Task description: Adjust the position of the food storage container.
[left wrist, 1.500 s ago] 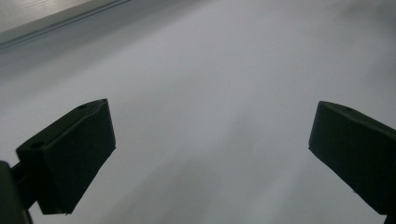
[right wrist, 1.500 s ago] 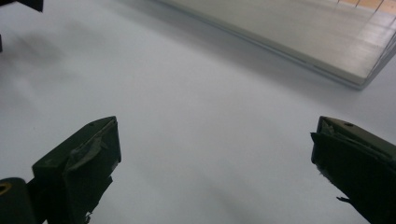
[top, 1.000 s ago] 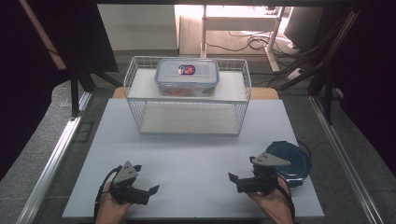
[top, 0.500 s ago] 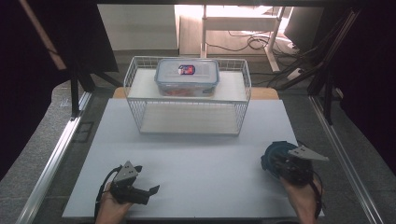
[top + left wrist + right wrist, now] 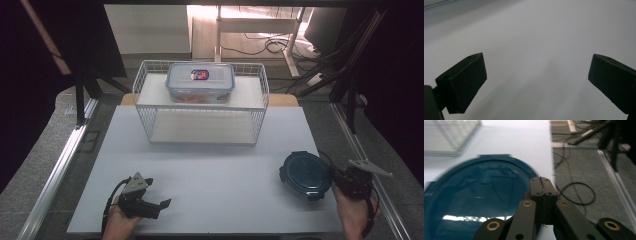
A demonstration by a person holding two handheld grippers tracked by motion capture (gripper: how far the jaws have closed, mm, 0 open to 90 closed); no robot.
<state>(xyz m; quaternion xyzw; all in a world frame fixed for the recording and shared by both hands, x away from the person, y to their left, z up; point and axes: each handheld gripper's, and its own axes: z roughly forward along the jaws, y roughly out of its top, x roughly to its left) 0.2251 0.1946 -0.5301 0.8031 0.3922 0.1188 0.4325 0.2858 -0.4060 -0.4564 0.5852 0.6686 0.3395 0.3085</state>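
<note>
Taking the table from left to right: at about seven o'clock the left gripper [image 5: 159,205] rests low on the white board [image 5: 210,165], its jaws spread wide with nothing between them. At twelve o'clock stands one wire basket [image 5: 201,102], and on its top sits one clear lidded box [image 5: 200,81]. At about four o'clock lies one round dark-blue lid [image 5: 305,174], flat on the board near the right edge. Just beside it, at its three o'clock, is the right gripper [image 5: 342,179]; its jaws have just been closing and now meet tip to tip, with nothing between them.

The step in hand looks like an approach to the lid from its outer side. With shut jaws, the next move is probably a nudge against the rim, or reopening to pinch the edge.
</note>
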